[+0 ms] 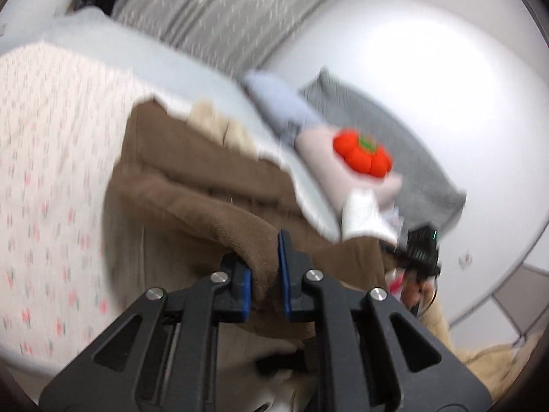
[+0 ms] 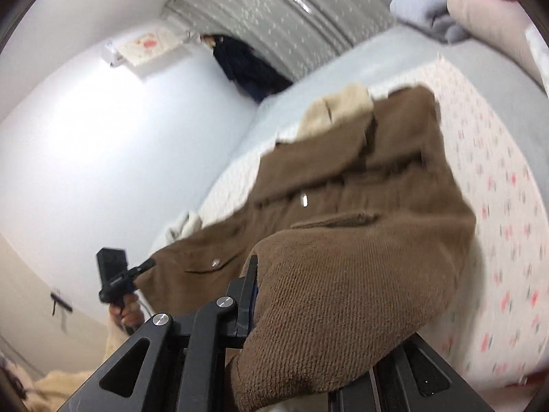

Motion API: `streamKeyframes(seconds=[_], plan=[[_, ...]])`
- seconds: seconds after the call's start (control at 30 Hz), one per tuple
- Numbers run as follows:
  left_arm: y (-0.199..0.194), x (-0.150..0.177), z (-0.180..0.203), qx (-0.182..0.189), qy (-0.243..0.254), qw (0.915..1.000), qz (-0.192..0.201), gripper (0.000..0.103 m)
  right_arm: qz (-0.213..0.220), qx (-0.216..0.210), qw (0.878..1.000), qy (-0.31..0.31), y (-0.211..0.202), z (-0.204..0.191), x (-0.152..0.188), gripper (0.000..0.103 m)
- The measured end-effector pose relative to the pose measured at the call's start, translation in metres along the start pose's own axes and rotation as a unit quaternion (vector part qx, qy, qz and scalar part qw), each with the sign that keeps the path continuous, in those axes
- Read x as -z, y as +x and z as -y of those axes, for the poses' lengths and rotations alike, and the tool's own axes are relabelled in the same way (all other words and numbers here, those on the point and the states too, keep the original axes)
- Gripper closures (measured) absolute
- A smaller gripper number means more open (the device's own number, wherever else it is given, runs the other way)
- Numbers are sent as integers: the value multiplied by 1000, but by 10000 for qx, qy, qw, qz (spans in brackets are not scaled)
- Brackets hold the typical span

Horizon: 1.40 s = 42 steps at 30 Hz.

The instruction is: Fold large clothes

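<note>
- Fingers [image 1: 245, 285] of the left gripper [image 1: 264, 285] are seen nearly closed, with a fold of the brown coat [image 1: 192, 185] pinched between the blue pads.
- Same deal on the right gripper [image 2: 274, 295]: one black finger [image 2: 247, 292] is visible with a bit of blue pad behind it, and the rest is buried under a thick bunch of the coat's knit, so it's clamped on the fabric too. The other finger is hidden by the cloth.
- From both grips the coat is draped back down onto the bed [image 1: 51, 171], so it's only partly lifted. The far end, with a cream collar [image 2: 343, 103], is still lying on the sheet.
- A couple of shiny buttons [image 2: 304, 201] can be made out on the coat front in the right wrist view.
- The bed is covered with a white sheet printed with small pink flowers; a pale grey blanket [image 2: 377, 58] is spread beyond it.
- Up by the wall, a grey pillow [image 1: 394, 158], a pink cushion [image 1: 326, 158] and an orange pumpkin-shaped plush [image 1: 363, 154] are piled together, well apart from the coat.
- Each gripper can be spotted in the other's camera, gripped by a hand [image 2: 128, 316].
- A patterned grey curtain [image 1: 223, 10] is hung behind the bed.
- Everything's pretty motion-blurred, so finer detail can't be told.
</note>
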<state>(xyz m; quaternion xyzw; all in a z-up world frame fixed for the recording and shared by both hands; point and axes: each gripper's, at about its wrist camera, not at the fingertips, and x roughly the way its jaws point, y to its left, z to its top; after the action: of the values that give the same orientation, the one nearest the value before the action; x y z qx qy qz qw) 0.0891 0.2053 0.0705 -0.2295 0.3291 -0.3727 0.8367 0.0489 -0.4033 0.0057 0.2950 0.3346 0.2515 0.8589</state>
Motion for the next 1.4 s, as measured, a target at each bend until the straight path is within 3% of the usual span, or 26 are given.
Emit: streamKeyframes(seconds=[0.13, 0.27, 0.47, 0.63, 0.73, 0.8, 0.87, 0.93, 1.03, 1.13, 1.17, 1.2, 1.27, 1.33, 1.4], plan=[[14, -58, -2, -162, -91, 9985, 506, 88, 383, 32, 9991, 177, 3, 7, -49, 87], [43, -112, -14, -605, -116, 9946, 840, 89, 773, 29, 9960, 449, 12, 23, -109, 87], [116, -189, -70, -1290, -535, 9857, 938, 88, 1014, 46, 9895, 1031, 53, 71, -197, 87], [212, -226, -126, -1936, -645, 9774, 543, 87, 842, 296, 9861, 1402, 121, 126, -258, 86], [272, -225, -168, -2443, -731, 9669, -87, 81, 433, 620, 9799, 1848, 176, 174, -276, 80], [297, -217, -193, -2674, -825, 9592, -398, 75, -8, 732, 9690, 2361, 208, 212, -277, 74], [300, -215, -199, -2688, -797, 9593, -328, 74, -75, 764, 9612, 2648, 221, 242, -277, 74], [297, -215, -203, -2540, -778, 9637, -284, 72, -82, 503, 9603, 2744, 221, 254, -282, 73], [292, -223, -206, -2282, -849, 9691, -386, 71, -155, 325, 9690, 2444, 214, 250, -289, 70], [274, -233, -209, -1738, -1216, 9772, -126, 48, -19, -118, 9780, 2084, 200, 234, -297, 62], [264, -237, -211, -1632, -1397, 9766, 126, 27, 50, -246, 9777, 2083, 194, 234, -300, 58], [251, -240, -213, -1718, -1519, 9719, 526, 17, 126, -305, 9772, 2095, 191, 233, -303, 55], [243, -248, -214, -1882, -1340, 9695, 817, 17, 560, -76, 9790, 1958, 178, 230, -311, 33], [253, -254, -212, -2250, -1023, 9678, 481, 17, 836, 381, 9821, 1642, 171, 220, -315, 23], [271, -255, -209, -2541, -633, 9651, 72, 17, 640, 693, 9911, 943, 180, 196, -318, 23]])
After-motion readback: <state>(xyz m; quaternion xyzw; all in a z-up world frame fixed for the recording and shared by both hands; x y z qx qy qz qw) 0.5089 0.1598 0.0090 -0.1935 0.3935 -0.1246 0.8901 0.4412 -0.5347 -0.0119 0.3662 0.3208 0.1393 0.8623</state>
